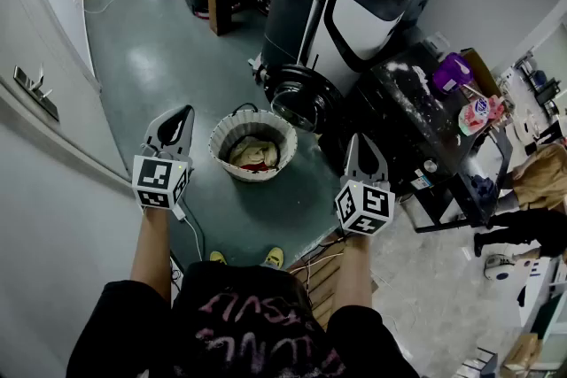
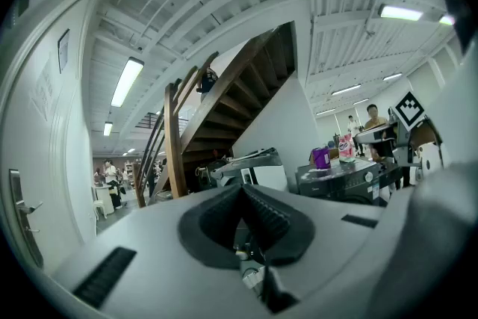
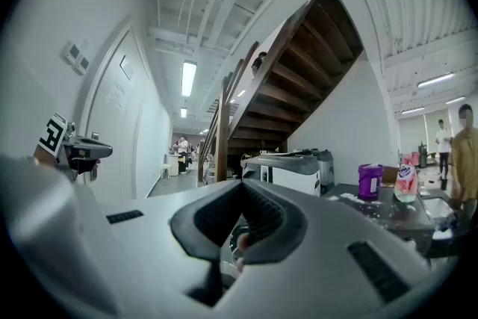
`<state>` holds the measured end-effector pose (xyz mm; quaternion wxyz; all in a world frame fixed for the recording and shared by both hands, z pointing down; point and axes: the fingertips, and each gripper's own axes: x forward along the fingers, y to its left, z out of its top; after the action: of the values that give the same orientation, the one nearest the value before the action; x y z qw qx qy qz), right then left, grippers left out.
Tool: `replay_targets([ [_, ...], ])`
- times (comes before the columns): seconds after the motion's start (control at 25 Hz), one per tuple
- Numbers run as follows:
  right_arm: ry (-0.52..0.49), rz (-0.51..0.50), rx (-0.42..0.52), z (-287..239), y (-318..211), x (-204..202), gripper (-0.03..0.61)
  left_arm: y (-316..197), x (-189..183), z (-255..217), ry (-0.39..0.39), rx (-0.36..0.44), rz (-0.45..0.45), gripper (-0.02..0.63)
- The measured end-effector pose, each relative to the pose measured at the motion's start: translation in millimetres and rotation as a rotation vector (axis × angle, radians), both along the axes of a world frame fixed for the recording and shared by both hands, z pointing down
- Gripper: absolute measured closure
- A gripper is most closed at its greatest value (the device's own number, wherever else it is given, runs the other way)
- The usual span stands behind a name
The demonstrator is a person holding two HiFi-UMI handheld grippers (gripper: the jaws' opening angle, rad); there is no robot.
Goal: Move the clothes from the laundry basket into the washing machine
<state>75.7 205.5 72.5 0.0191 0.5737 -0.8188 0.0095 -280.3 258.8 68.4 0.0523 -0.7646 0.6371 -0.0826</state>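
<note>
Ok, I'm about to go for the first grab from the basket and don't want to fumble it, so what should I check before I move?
1. Is the left gripper empty: ok, its jaws are together with nothing between them.
2. Is the right gripper empty: ok, same.
3. Are the jaws open for a grab: not ok, both are shut.
4. Are there clothes in the laundry basket: ok, a heap lies inside.
5. Are the grippers aimed at the basket: not ok, both point level, one on each side of it in the head view.
6. Is the washing machine ready to load: cannot tell from this angle.
</note>
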Motion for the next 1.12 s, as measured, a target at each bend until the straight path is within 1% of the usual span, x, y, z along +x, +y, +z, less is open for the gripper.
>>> replay_targets([
  [0.48,-0.019,0.005,0.01,1,4,-2,0.575,1,1,5,0.008,-0.011,0.005,0.604],
  [0.6,-0.006,-0.003,0.03,0,4,-6,0.575,2,0,7,0.008,-0.016,0.002,0.604],
  [0.72,-0.019,-0.015,0.028,1,3,-8,0.574,1,1,7,0.01,-0.019,0.002,0.605],
  [1.12,-0.019,0.003,0.026,3,2,1,0.572,1,6,11,0.014,-0.028,-0.012,0.604],
])
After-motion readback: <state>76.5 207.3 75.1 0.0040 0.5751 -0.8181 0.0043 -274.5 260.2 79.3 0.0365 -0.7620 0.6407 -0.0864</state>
